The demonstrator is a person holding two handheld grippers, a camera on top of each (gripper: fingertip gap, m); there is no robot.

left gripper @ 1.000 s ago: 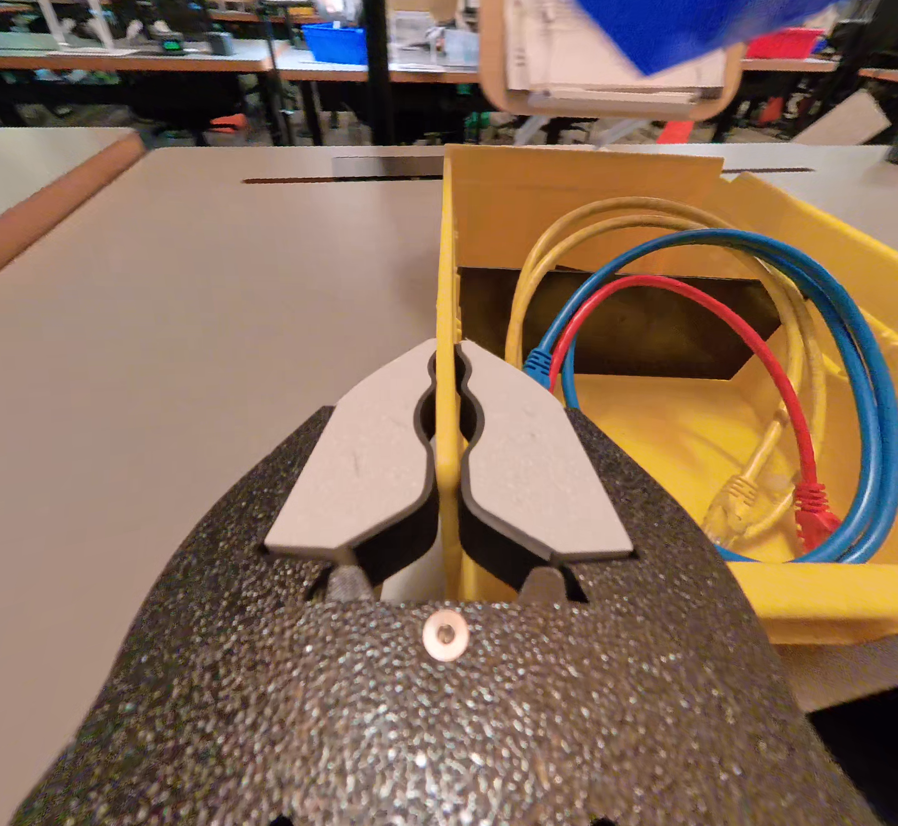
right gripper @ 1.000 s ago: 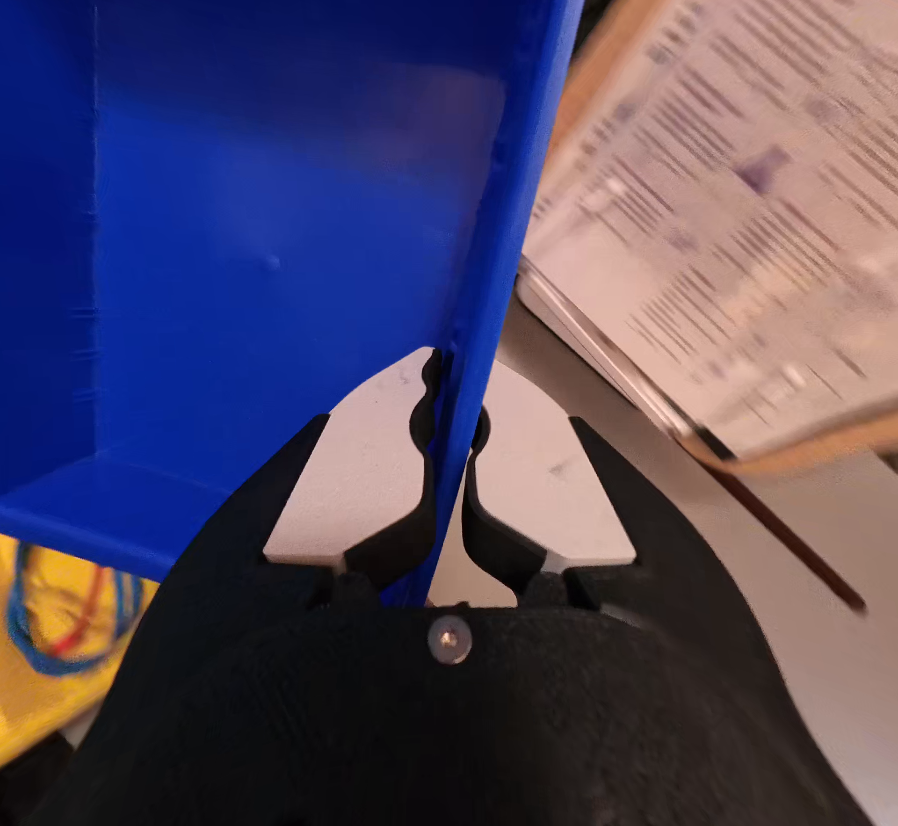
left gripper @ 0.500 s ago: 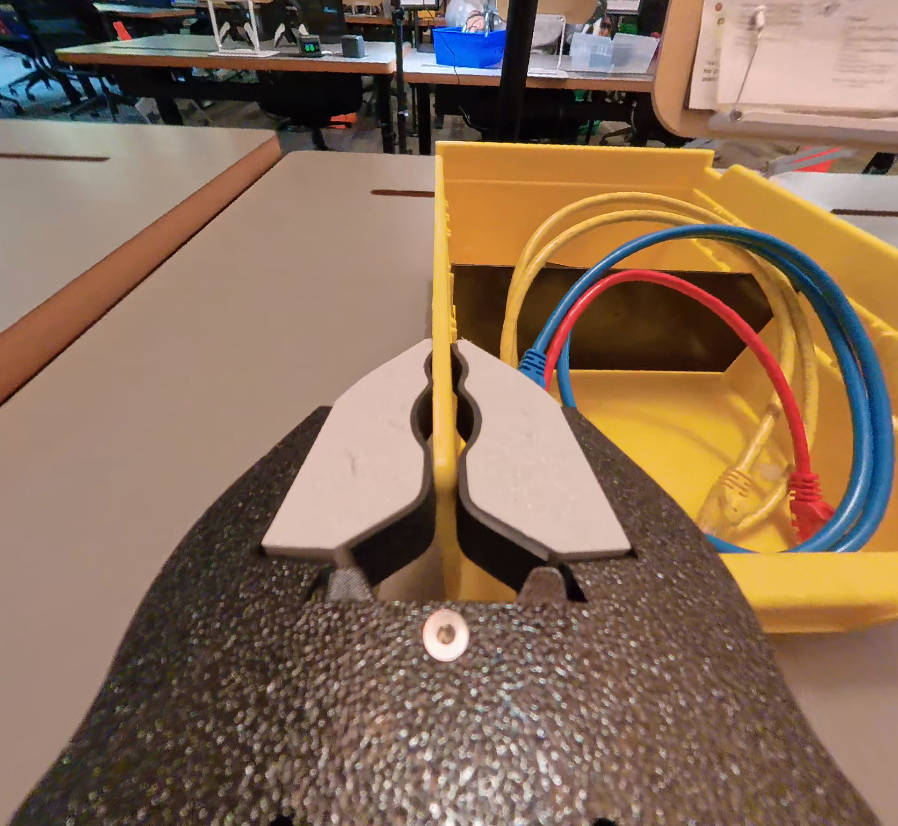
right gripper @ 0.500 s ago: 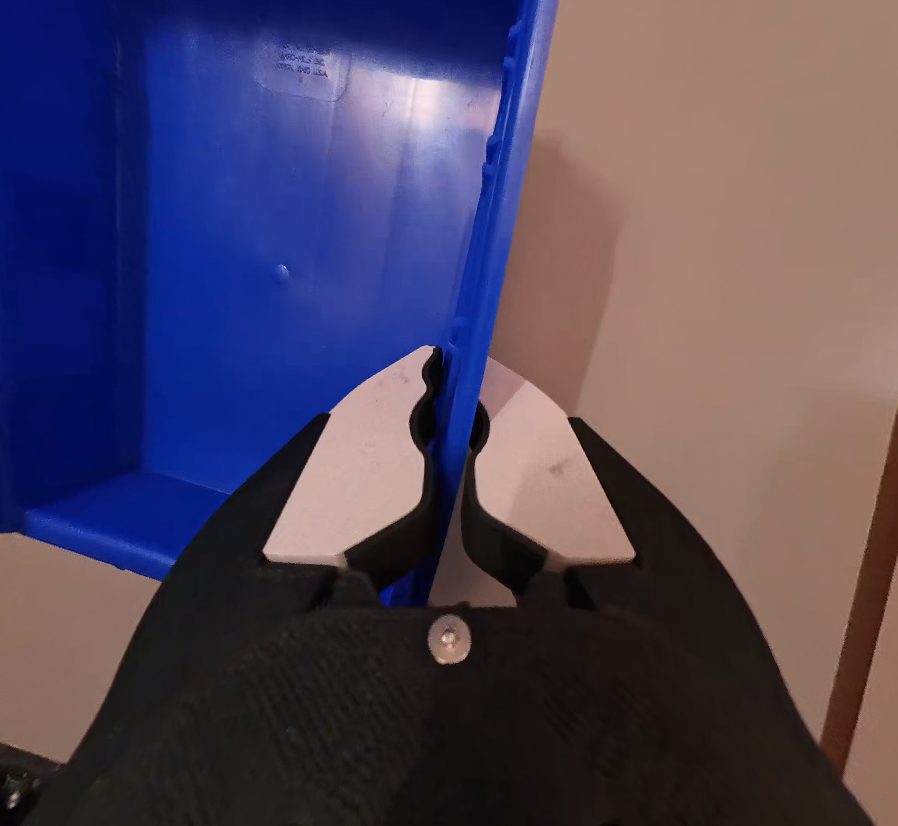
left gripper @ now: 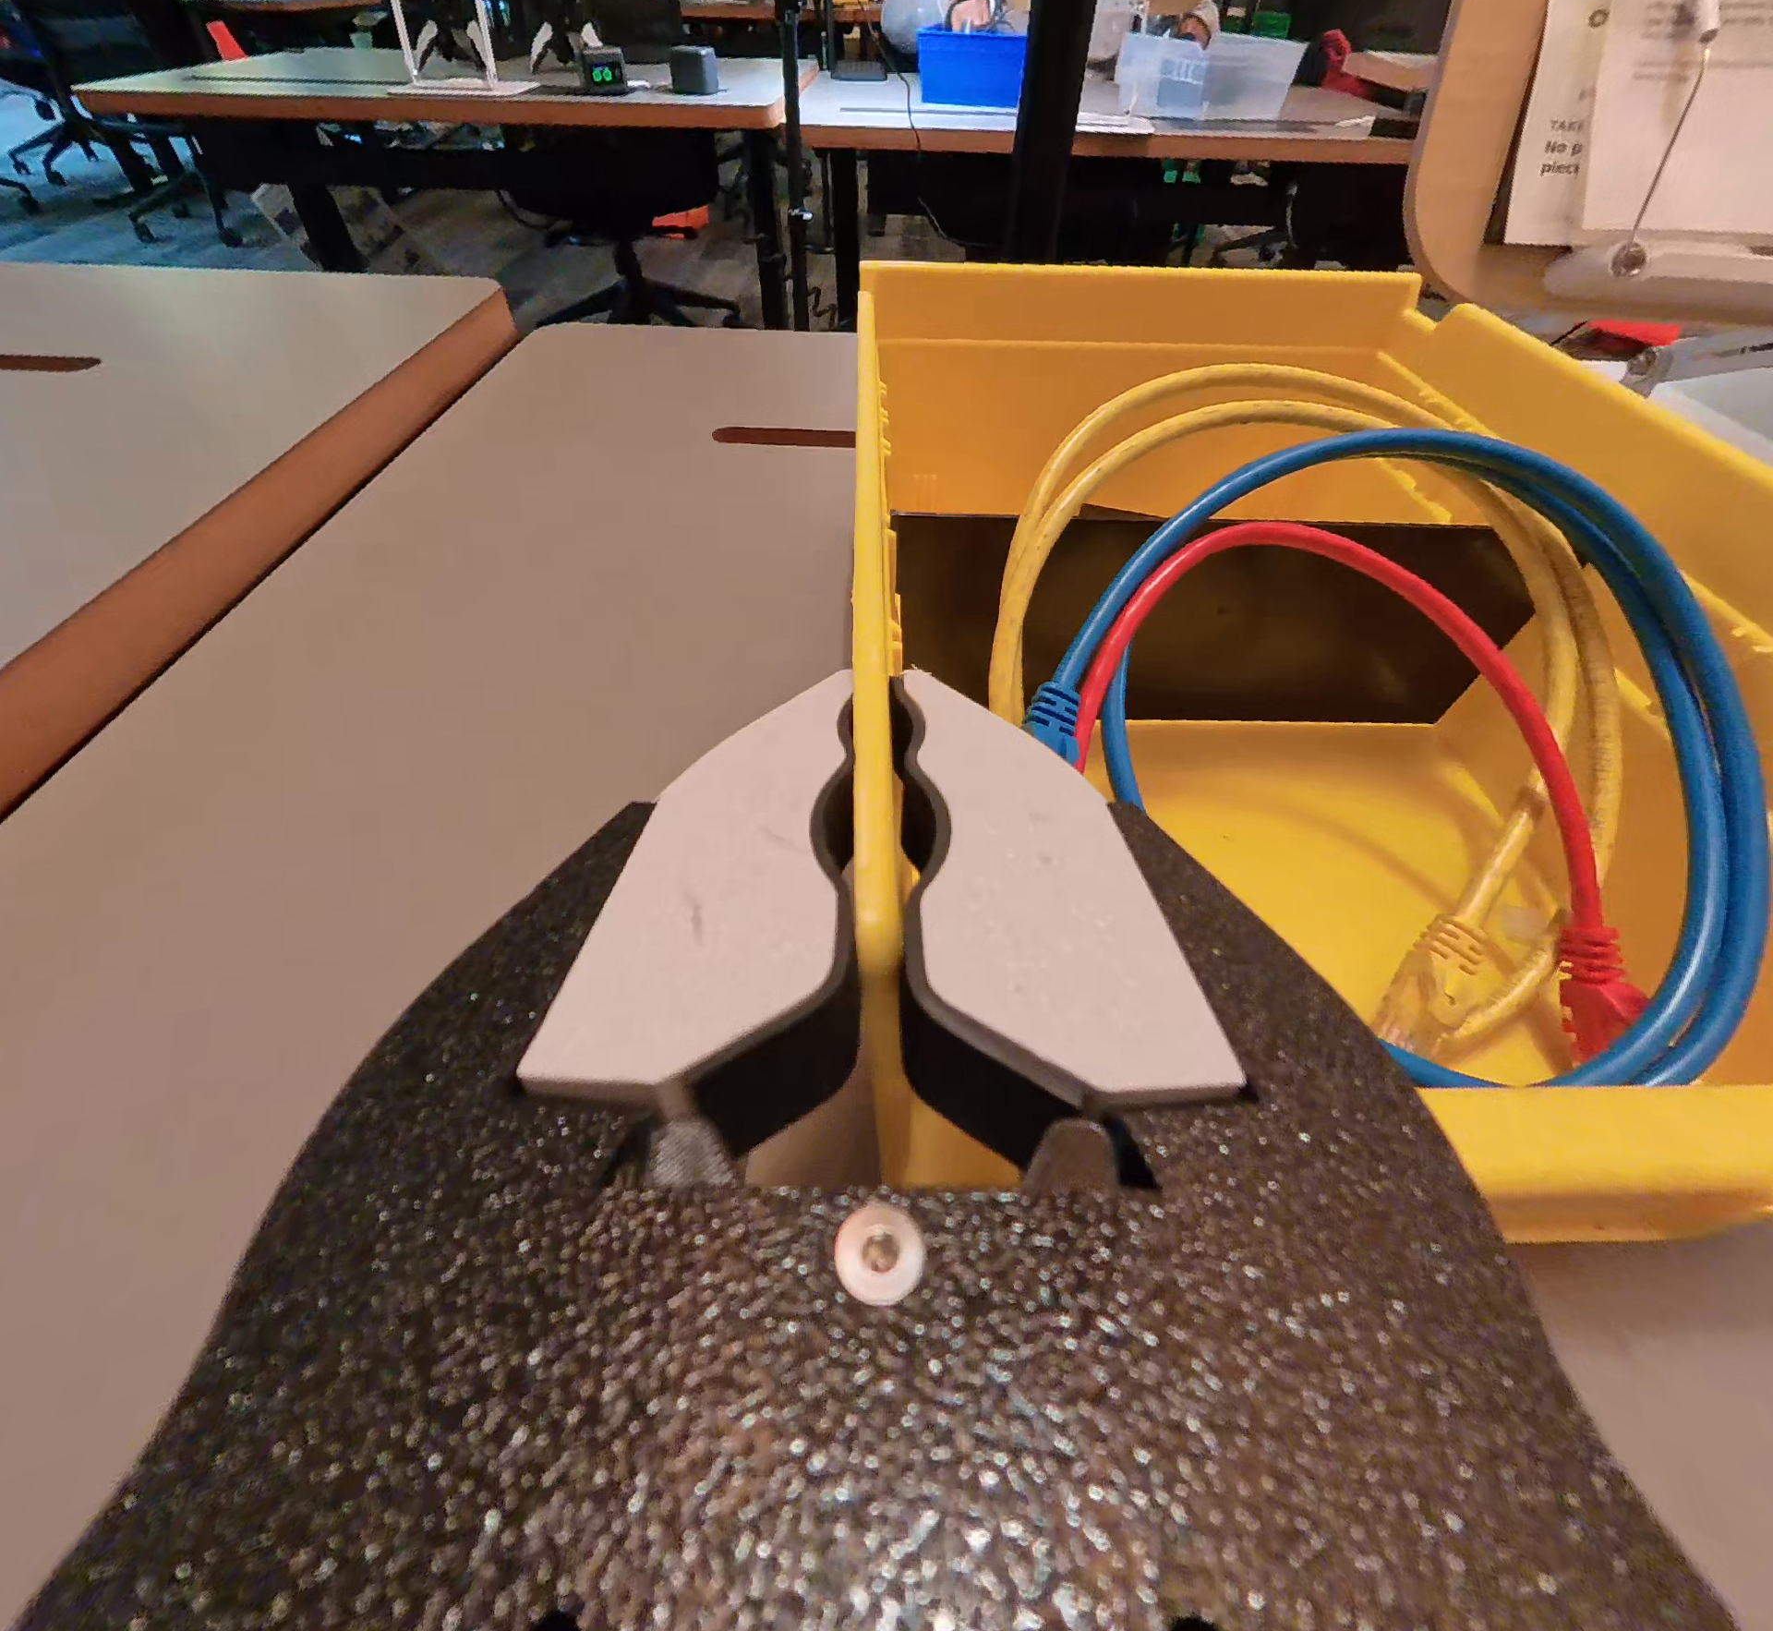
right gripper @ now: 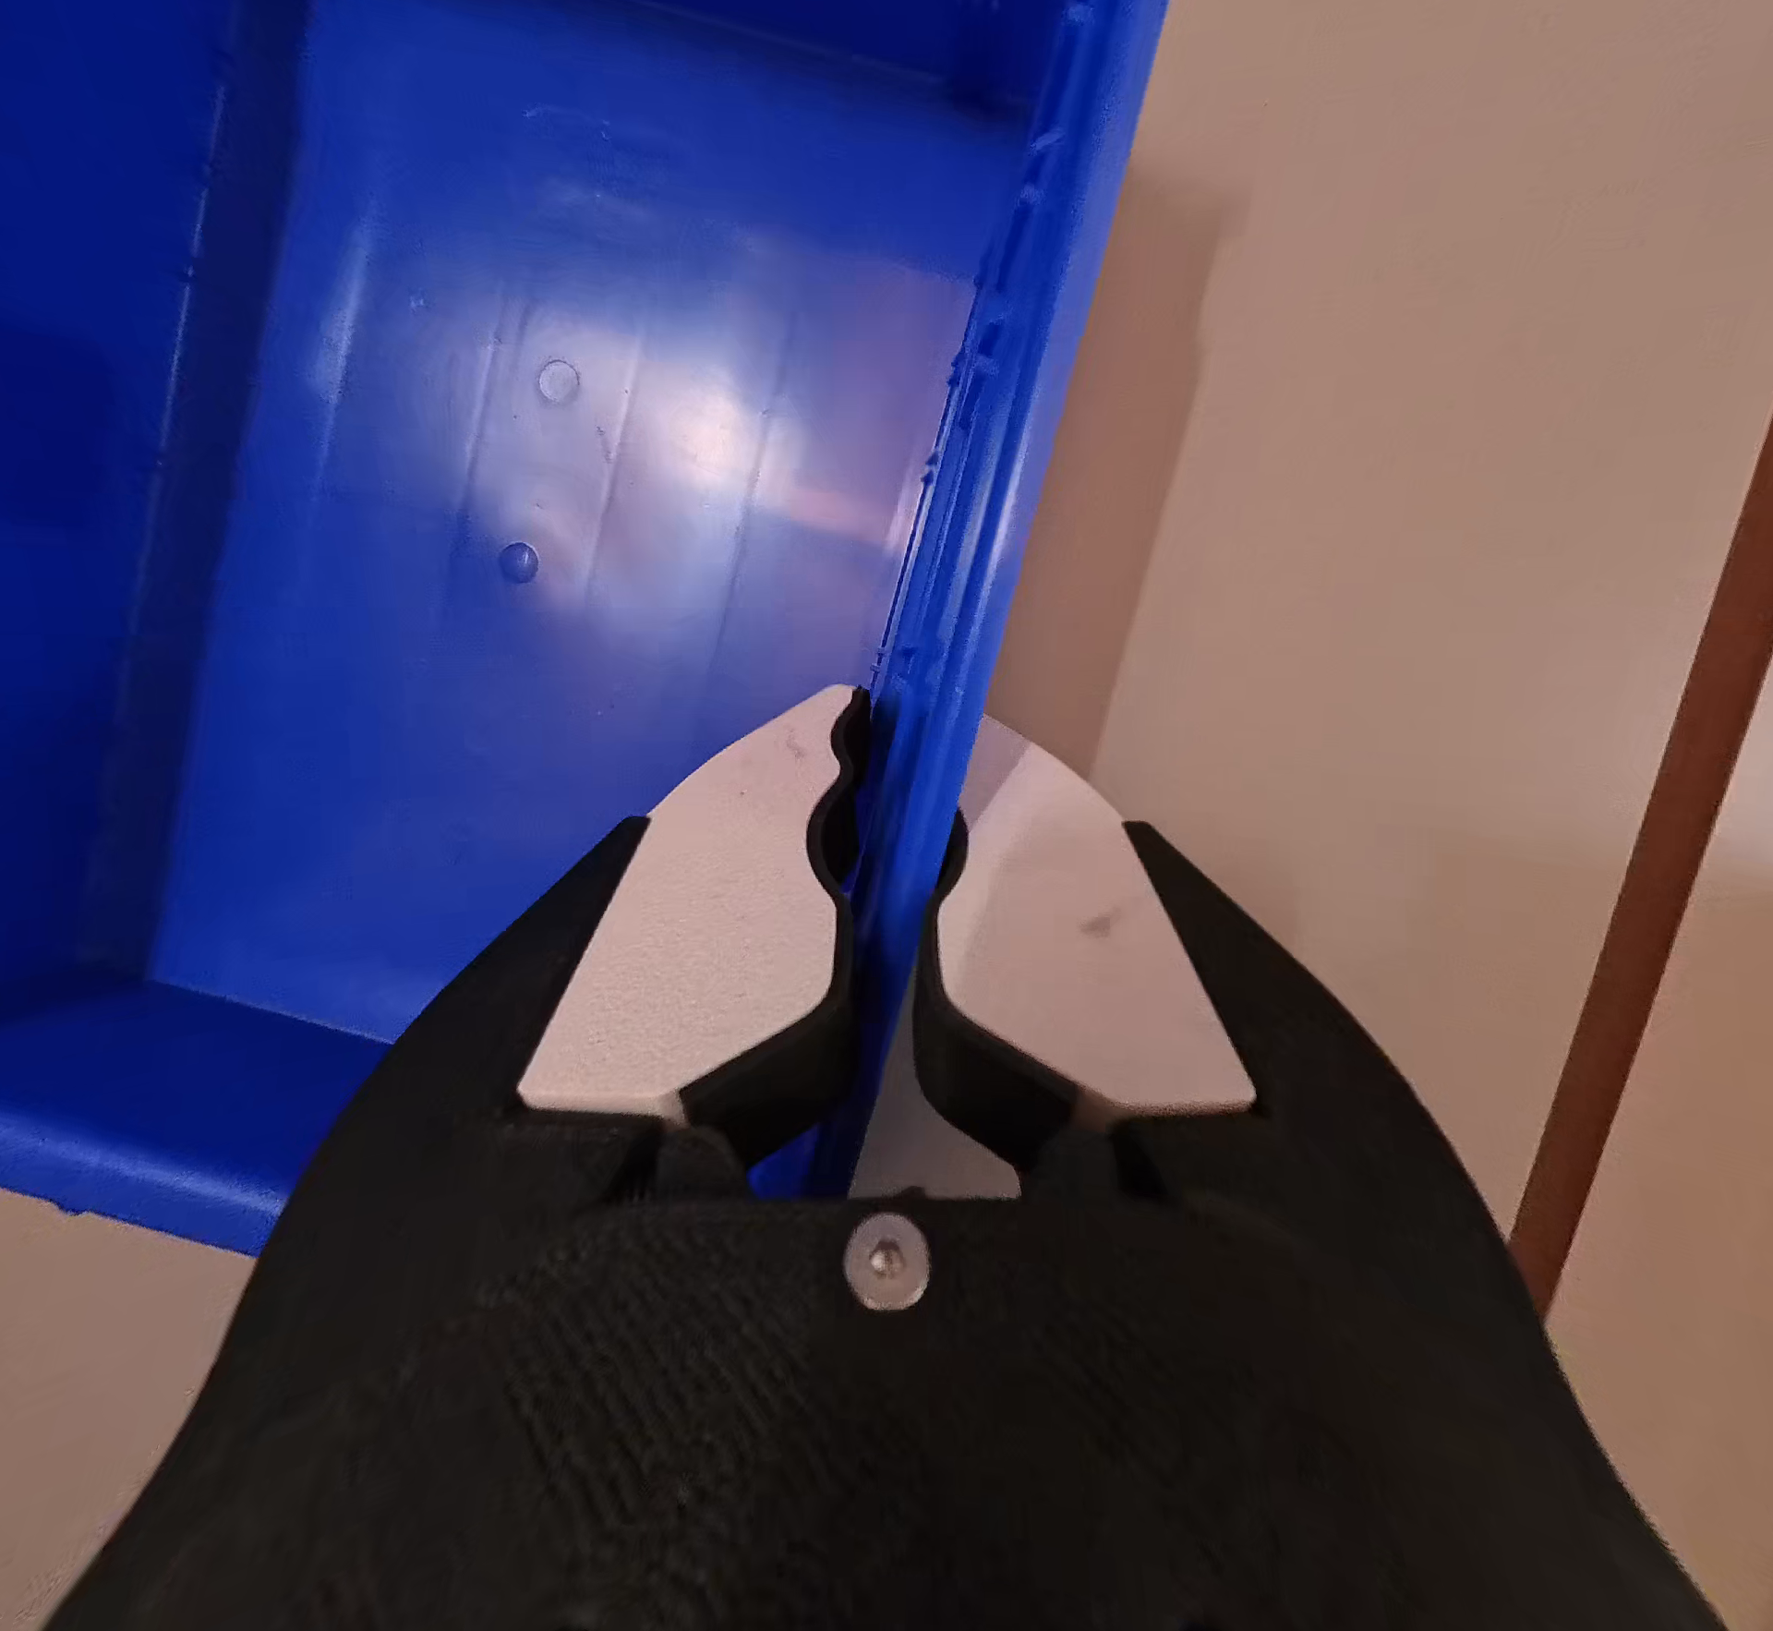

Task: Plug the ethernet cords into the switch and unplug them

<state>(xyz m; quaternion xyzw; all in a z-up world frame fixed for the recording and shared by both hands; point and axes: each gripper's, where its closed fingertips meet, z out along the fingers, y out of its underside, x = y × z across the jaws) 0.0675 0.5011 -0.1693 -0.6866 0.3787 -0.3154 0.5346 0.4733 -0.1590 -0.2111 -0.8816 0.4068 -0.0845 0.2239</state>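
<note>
In the left wrist view, a yellow bin [left gripper: 1132, 318] stands on the table and holds coiled ethernet cords: a yellow one [left gripper: 1055, 472], a blue one [left gripper: 1689, 702] and a red one [left gripper: 1497, 664]. My left gripper [left gripper: 871, 693] is shut on the bin's left wall. In the right wrist view, my right gripper [right gripper: 911, 712] is shut on the right wall of a blue bin [right gripper: 576, 453], which looks empty and sits low over the table. No switch is in view.
The beige table [left gripper: 432, 673] has a slot [left gripper: 782, 436] behind the yellow bin and a second table [left gripper: 192, 395] to the left. A clipboard stand with papers [left gripper: 1631, 69] is at the back right. A brown table edge [right gripper: 1650, 817] runs right of the blue bin.
My right gripper has swung the blue bin down from high above the yellow bin to the table at the right. My left gripper has kept its grip on the yellow bin and tilted slightly.
</note>
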